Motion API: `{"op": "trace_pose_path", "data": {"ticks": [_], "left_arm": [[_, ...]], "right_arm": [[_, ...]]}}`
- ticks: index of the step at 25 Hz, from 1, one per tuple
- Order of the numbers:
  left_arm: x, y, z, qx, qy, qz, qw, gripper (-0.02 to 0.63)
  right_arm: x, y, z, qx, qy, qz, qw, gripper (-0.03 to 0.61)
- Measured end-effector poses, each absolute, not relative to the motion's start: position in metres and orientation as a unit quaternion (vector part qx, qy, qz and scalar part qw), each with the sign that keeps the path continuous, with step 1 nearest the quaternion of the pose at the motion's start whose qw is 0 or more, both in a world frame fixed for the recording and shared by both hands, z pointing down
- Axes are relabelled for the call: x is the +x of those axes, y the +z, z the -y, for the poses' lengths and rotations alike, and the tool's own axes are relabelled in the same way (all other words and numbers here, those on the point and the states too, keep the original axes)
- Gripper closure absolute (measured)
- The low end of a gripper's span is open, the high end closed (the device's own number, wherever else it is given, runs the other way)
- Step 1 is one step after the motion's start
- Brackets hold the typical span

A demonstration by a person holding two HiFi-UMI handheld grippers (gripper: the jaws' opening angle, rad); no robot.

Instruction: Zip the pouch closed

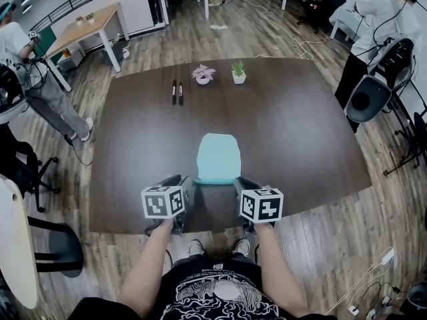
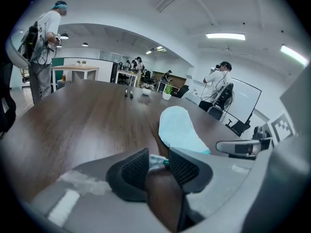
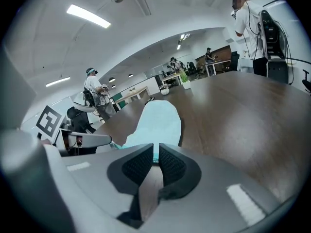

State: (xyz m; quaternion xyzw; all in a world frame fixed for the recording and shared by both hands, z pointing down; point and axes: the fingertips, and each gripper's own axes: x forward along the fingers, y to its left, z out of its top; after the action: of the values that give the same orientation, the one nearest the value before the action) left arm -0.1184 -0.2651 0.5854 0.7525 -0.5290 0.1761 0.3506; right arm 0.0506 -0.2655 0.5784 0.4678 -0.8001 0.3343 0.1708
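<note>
tabletop (image 1: 300,132) pouch (image 1: 219,157): only gripper views show right fingers (image 3: 138,165) pinching it, left fingers (image 2: 133,171) apart.

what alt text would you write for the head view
A light blue pouch lies flat on a dark wooden table, the left gripper and right gripper at its near corners. Two pens and two small potted plants sit farther back.

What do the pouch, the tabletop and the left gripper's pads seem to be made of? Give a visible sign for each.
The pouch looks like soft fabric or coated cloth, matte pale turquoise: it lies flat and limp. The tabletop is dark wood or wood-look laminate with faint sheen: grain streaks show. On the left gripper, the pads are likely black rubber, matte, with fine grid texture.
</note>
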Motion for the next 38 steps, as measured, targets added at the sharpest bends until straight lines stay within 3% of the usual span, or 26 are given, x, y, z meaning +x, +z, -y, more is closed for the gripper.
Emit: {"op": "trace_pose_path", "data": {"ticks": [20,38], "left_arm": [[-0.105,0.453,0.328,0.813,0.132,0.521,0.223,0.491],[-0.127,0.360,0.341,0.828,0.105,0.539,0.114,0.611]], "right_arm": [[0.048,0.431,0.328,0.477,0.206,0.847,0.110,0.546],[0.058,0.350,0.340,0.497,0.124,0.857,0.059,0.578]]}}
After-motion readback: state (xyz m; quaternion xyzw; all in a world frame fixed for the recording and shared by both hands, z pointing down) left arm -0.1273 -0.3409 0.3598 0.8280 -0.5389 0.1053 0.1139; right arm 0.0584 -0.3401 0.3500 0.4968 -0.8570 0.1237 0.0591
